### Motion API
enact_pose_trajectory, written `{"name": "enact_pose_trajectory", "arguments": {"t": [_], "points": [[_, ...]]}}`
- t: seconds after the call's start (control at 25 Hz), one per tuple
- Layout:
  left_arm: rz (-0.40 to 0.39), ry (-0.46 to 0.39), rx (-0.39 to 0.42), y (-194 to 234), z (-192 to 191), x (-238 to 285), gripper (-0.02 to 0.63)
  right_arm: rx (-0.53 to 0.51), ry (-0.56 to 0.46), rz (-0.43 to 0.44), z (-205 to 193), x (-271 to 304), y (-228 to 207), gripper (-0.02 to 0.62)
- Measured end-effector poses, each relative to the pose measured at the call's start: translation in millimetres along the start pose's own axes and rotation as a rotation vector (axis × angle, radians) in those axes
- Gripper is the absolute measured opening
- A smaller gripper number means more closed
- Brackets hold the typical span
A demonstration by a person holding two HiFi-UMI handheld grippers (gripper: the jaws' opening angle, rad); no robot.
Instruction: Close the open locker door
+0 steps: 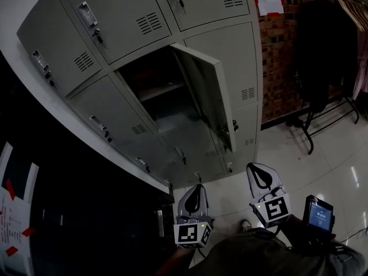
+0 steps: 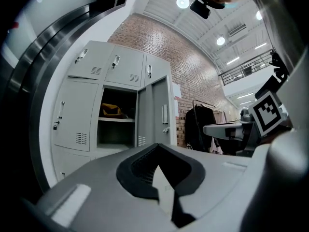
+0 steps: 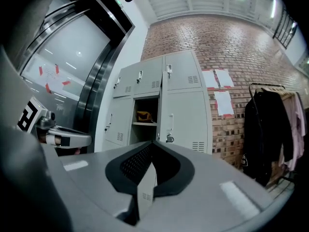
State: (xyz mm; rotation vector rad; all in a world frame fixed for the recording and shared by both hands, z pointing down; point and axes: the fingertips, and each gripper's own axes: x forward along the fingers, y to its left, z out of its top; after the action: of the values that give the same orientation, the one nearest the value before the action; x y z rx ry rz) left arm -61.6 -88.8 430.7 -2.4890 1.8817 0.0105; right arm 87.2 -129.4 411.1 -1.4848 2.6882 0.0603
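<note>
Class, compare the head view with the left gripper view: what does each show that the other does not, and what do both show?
Only the head view: the pale glossy floor and a small lit screen at lower right. Only the left gripper view: a yellowish bundle on the shelf inside the open compartment, and round ceiling lamps. Both: the grey metal lockers, the open locker door and dark hanging clothes.

Three views — all toward open locker [image 1: 156, 99]
</note>
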Motion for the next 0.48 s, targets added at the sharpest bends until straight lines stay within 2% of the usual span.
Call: {"name": "enact_pose_trajectory", "arguments": {"t": [0.24,0.48], "points": [[0.029,-0.013,-0.018,20,4,50,0.002,-0.018,0.014,0.024,-4,54,-28,0.008],[-0.002,-0.014,-0.024,33,4,76,0.002,-0.035,-0.002,0.003,2,85,-38,0.008]]}}
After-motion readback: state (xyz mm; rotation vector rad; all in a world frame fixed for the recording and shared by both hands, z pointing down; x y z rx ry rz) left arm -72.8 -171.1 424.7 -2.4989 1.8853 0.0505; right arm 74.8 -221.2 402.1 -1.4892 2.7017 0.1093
